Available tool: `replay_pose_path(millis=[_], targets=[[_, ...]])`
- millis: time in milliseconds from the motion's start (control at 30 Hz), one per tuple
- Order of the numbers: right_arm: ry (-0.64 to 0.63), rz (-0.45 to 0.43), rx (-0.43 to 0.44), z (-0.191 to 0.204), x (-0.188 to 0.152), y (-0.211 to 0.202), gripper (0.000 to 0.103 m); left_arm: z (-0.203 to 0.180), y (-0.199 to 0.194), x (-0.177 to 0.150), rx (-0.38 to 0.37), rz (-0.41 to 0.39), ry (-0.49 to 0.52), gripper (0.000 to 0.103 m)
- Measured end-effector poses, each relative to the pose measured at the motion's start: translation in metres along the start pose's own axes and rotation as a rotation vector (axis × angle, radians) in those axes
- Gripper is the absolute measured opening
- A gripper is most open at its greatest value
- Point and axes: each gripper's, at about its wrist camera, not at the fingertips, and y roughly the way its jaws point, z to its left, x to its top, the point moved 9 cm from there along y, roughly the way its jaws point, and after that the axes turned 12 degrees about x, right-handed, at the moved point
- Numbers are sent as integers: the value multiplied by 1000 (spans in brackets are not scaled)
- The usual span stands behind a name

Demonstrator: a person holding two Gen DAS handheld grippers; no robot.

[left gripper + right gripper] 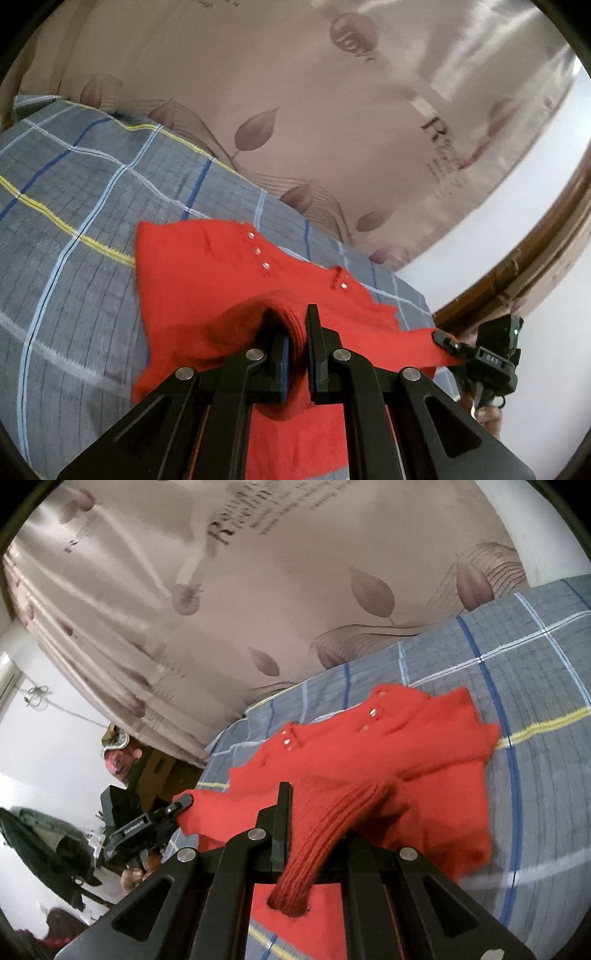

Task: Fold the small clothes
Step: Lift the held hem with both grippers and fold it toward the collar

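A red knitted sweater (207, 280) with small shiny buttons lies partly lifted over a grey plaid bedsheet (74, 206). My left gripper (295, 325) is shut on a ribbed red cuff that bulges over its left finger. At the right, my right gripper (441, 336) pinches the sweater's stretched edge. In the right wrist view the sweater (424, 746) spreads ahead on the bedsheet (535, 672). My right gripper (314, 801) is shut on a ribbed sleeve, which hangs back between the fingers and hides the right one. To the left, my left gripper (184, 799) holds the other sleeve end.
A beige curtain (295, 110) with leaf print hangs behind the bed. A wooden frame (535, 266) and white wall stand beyond the bed's edge. Brown furniture (162, 771) and a dark heap (40, 845) lie off the bed. A hand (133, 878) grips the left tool.
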Motion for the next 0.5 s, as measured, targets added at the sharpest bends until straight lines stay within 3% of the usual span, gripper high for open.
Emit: replay_pose_path(millis=[500], targets=[[132,4,-8,-60,30,39,9,24,73,23,97,51,-6,9]])
